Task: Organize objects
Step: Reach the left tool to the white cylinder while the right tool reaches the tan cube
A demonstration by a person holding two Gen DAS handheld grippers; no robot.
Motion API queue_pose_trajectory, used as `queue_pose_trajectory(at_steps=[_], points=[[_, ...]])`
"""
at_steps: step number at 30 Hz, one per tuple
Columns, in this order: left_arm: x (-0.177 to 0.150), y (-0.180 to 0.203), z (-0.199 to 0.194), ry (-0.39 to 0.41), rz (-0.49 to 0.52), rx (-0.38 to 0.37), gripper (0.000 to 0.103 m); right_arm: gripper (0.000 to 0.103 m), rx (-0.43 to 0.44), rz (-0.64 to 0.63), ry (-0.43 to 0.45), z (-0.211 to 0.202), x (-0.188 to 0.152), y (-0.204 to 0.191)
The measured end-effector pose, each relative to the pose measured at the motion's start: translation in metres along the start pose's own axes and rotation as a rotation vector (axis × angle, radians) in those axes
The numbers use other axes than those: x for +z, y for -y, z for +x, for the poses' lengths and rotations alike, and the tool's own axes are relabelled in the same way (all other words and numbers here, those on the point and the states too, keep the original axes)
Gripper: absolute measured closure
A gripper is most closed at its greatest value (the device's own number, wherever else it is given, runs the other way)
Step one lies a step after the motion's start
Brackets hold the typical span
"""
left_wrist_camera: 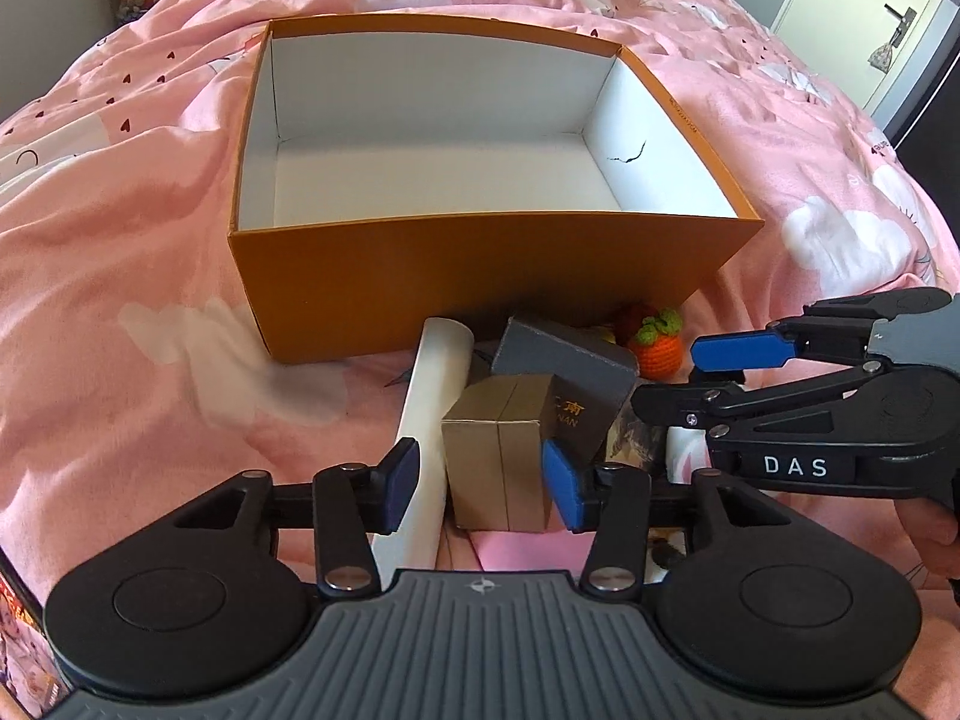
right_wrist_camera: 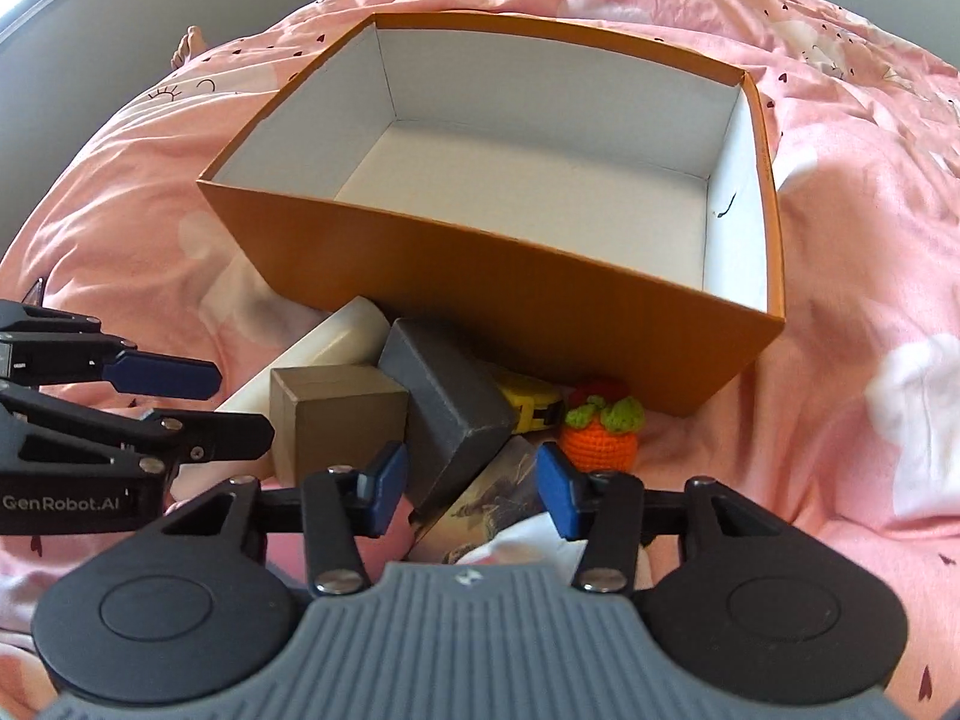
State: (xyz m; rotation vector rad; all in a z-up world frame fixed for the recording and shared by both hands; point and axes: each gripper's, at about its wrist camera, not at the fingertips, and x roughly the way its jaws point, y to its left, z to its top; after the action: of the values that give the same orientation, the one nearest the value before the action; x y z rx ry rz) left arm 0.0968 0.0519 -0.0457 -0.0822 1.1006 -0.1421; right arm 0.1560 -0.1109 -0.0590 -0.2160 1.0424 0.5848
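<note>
Ahead of the tongs, the orange cardboard box [left_wrist_camera: 480, 276] looks matt outside, smooth white paper within. The pink quilt [left_wrist_camera: 150, 240] is soft, creased cloth. The orange crocheted toy [right_wrist_camera: 600, 435] is rough yarn; the grey carton [right_wrist_camera: 450, 402] matt.

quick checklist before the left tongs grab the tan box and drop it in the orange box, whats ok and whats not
1. Left tongs open: ok, nothing held.
2. Tan box between the pads: not ok, the white tube also sits inside the gap, next to the left pad.
3. Tan box free of neighbours: not ok, the dark grey box leans on it.
4. Orange box ready: ok, open top, the visible floor is bare.
5. Right tongs out of the way: cannot tell, open, but hovering close over the same pile.
6. Crochet carrot safe from the lift: ok, off to the side.
</note>
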Motion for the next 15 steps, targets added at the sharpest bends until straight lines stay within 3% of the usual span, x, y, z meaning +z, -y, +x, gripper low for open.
queue_pose_trajectory(at_steps=[11, 15], points=[[0.005, -0.015, 0.022, -0.136, 0.058, 0.06, 0.044, 0.05, 0.159, 0.089, -0.056, 0.02, 0.026, -0.015], [0.0, -0.02, 0.024, -0.142, 0.05, 0.057, 0.044, 0.041, 0.182, 0.163, -0.085, 0.03, 0.033, -0.027]])
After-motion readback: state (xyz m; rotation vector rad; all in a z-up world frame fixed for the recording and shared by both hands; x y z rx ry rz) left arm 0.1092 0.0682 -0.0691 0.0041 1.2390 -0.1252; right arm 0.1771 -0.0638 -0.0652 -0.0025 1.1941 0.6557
